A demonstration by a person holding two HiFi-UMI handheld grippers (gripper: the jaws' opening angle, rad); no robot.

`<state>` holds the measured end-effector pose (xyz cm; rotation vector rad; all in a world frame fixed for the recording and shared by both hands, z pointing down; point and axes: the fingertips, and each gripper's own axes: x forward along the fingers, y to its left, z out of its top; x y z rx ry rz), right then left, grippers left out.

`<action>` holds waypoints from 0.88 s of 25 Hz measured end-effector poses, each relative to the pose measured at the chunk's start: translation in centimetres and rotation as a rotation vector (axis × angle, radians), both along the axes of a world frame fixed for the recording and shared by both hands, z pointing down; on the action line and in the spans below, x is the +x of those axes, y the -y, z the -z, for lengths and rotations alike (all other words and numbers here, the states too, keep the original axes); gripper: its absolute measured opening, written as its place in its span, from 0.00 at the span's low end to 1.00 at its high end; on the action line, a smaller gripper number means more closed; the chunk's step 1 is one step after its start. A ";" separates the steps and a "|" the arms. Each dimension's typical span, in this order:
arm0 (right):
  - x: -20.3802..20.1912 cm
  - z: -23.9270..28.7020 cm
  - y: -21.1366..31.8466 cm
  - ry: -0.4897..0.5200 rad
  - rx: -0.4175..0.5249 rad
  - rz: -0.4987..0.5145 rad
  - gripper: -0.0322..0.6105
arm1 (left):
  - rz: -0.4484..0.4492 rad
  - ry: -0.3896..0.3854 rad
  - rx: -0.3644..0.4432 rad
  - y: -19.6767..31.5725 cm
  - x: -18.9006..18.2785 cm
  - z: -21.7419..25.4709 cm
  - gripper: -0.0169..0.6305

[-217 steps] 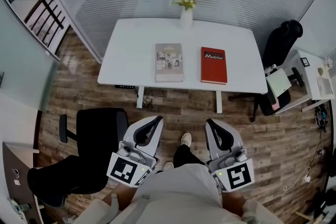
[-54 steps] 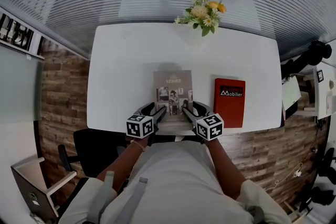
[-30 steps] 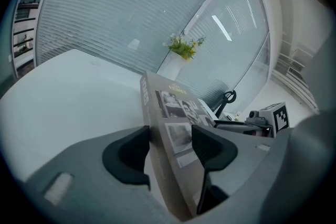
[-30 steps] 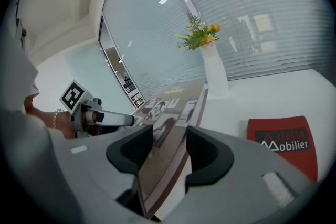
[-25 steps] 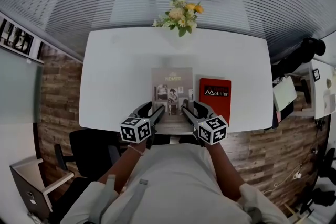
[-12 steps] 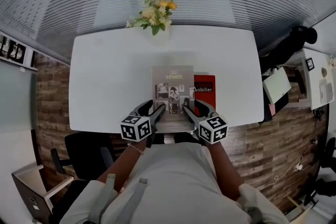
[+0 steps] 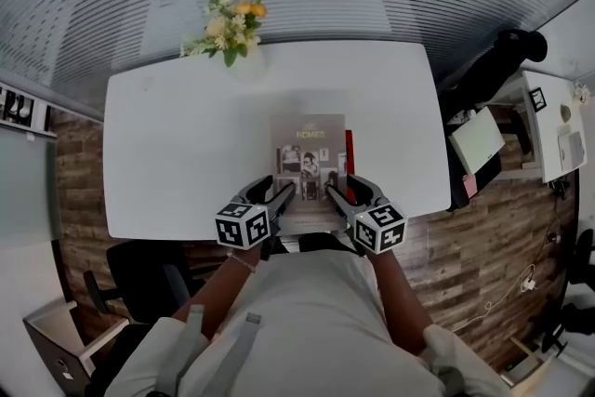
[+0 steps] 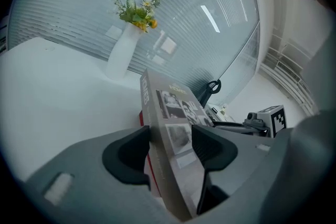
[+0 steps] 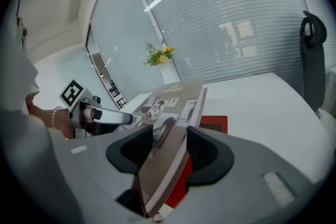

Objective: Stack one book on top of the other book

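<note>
Grey book [image 7: 310, 158], head view: held at its near edge by the left gripper [image 7: 276, 197] and the right gripper [image 7: 346, 197], it sits at centre frame over the white table [image 7: 167, 153]. A second earlier the red book [image 7: 350, 165] lay in full sight to its right. Now only a thin red strip shows along the grey cover's right edge, so the carry has brought the upper book almost squarely above the lower one. Whether the two touch cannot be told from here.

Left gripper view: both jaws are clamped on the grey book [image 8: 168, 134], which runs up through centre frame. A sliver of the red book [image 8: 147, 165] shows beneath it at lower centre.

Right gripper view: the jaws are likewise closed on the grey book [image 9: 170, 123], its cover tilted. The red book [image 9: 214, 123] lies on the table below, right of centre. Stacking appears nearly done; what remains, on this reading, is a small alignment, then lowering and release.
</note>
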<state>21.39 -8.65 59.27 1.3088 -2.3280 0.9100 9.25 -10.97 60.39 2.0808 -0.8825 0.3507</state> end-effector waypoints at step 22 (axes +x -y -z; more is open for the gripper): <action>4.4 -5.4 0.0 0.006 -0.102 0.004 0.36 | -0.020 0.048 -0.085 -0.4 4.3 -4.9 0.43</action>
